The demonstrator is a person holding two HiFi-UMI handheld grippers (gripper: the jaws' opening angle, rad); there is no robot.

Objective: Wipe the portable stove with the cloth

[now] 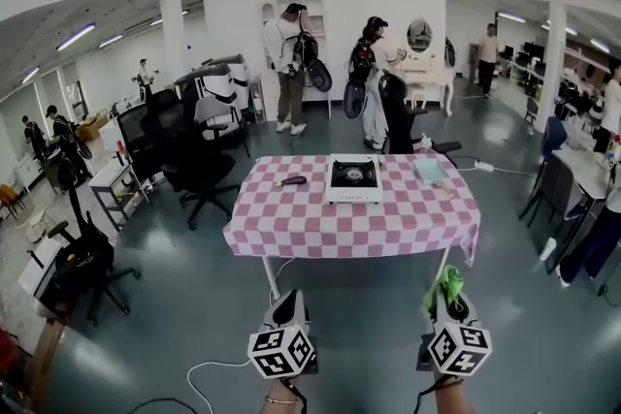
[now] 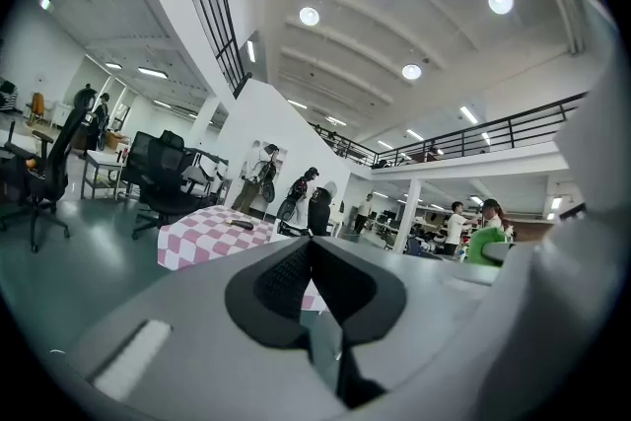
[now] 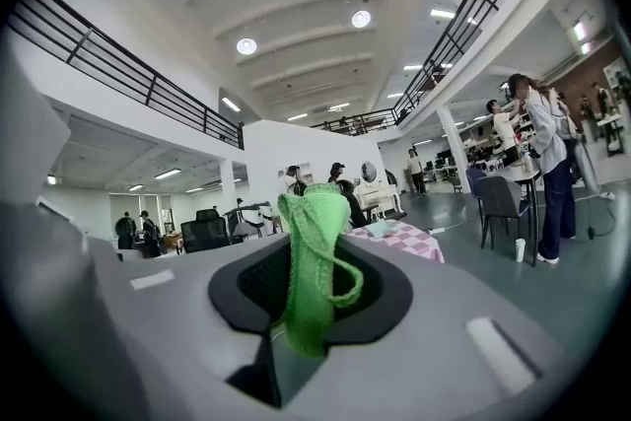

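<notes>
The white portable stove (image 1: 354,177) with a black burner sits on the pink checked table (image 1: 291,218), well ahead of both grippers. My right gripper (image 1: 447,291) is shut on a green cloth (image 3: 314,261), which sticks up between its jaws; the green cloth (image 1: 445,287) shows at its tip in the head view. My left gripper (image 1: 287,302) is shut with nothing in it, its dark pads (image 2: 286,279) pressed together. Both grippers hang over the floor in front of the table. The checked table (image 2: 212,234) appears far off in the left gripper view.
On the table lie a dark object (image 1: 291,180) left of the stove and a pale folded item (image 1: 429,172) on the right. Black office chairs (image 1: 199,165) stand left of the table. People (image 1: 289,68) stand behind it. A cable (image 1: 218,368) runs across the floor.
</notes>
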